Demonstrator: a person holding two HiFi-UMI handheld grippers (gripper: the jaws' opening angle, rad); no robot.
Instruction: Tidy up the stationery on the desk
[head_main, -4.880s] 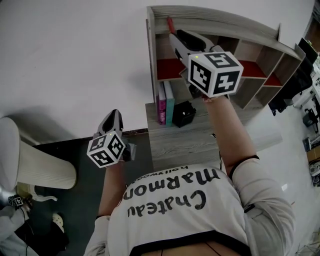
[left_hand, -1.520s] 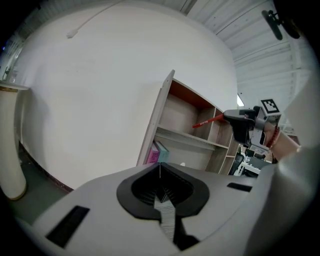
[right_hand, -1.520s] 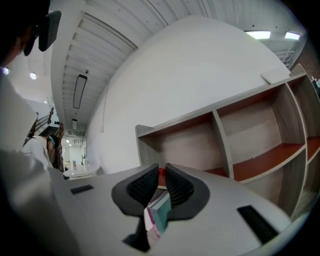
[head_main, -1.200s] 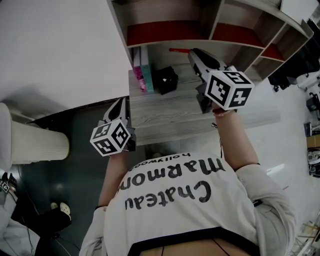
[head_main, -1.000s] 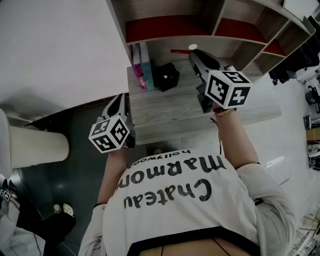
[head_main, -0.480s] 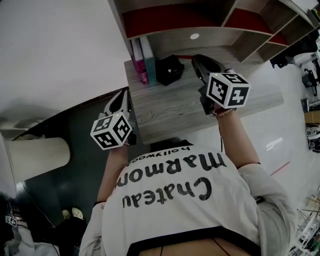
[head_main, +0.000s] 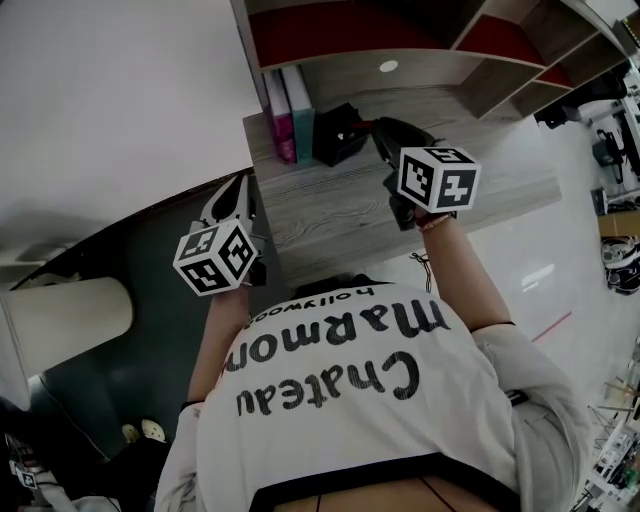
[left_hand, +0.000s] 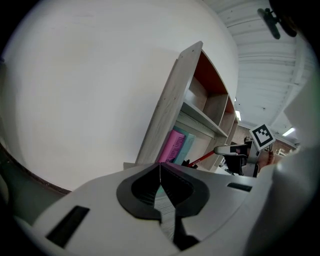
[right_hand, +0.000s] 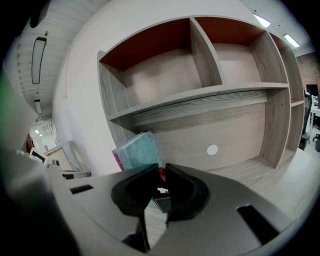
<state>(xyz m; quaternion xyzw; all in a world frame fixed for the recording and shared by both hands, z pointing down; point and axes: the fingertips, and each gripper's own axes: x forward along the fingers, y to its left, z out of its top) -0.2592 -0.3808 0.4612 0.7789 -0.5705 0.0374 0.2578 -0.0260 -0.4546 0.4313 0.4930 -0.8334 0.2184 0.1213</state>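
**Red pen pinched in the right hand-held gripper, near the black box**

From the head view we see mostly the marker cubes. The right hand-held gripper (head_main: 376, 128) reaches over the wood-grain desk (head_main: 330, 215) towards a black box (head_main: 340, 135), and only a sliver of red shows at its tip. Its own view settles the matter for us. The jaws are clenched on a red pen (right_hand: 159, 173), with the pen's end poking out between the tips.

The left gripper view gives us the pen side-on, slanting down from the right hand-held gripper towards the books. It also shows the left hand-held gripper (left_hand: 160, 167) clenched, tips meeting, with nothing between them. In the head view that gripper sits just off the desk's left edge, over dark floor.

Around the pen, a pink book (head_main: 281, 125) and a teal book (head_main: 300, 118) stand upright on the desk, just left of the black box. Behind them rises a shelf unit (head_main: 480, 80) with red-backed compartments and a white round disc (right_hand: 212, 149) on its back panel. The box lies directly ahead of the pen.

On the person's T-shirt (head_main: 340, 400) we read, upside down, "Chateau Marmon" and "hollywood".
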